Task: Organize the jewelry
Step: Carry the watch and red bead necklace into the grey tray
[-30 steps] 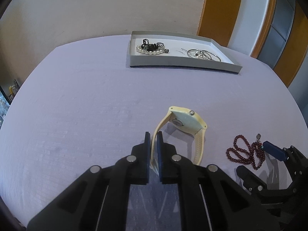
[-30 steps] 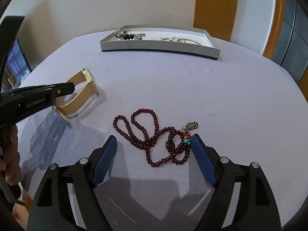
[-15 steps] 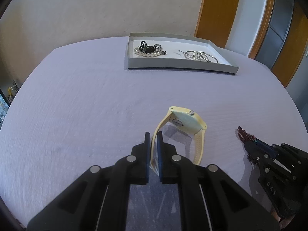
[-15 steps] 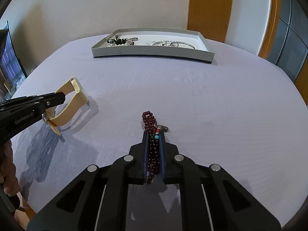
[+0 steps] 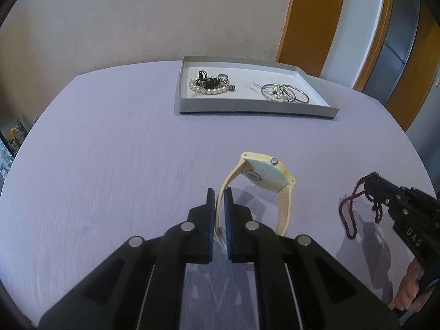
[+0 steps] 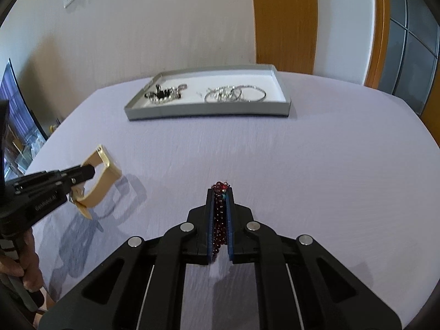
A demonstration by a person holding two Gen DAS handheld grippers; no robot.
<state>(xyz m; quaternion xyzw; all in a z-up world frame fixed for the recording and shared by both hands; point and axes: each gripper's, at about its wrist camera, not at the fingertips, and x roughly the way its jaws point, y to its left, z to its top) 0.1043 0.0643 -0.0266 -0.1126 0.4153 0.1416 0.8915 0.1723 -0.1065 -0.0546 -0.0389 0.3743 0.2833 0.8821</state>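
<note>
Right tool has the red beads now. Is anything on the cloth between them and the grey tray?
Nothing visible. The dark red bead necklace is clamped in the right tool, and the lilac tablecloth lies bare up to the shallow grey tray. The cream wristwatch sits off to the left.
</note>
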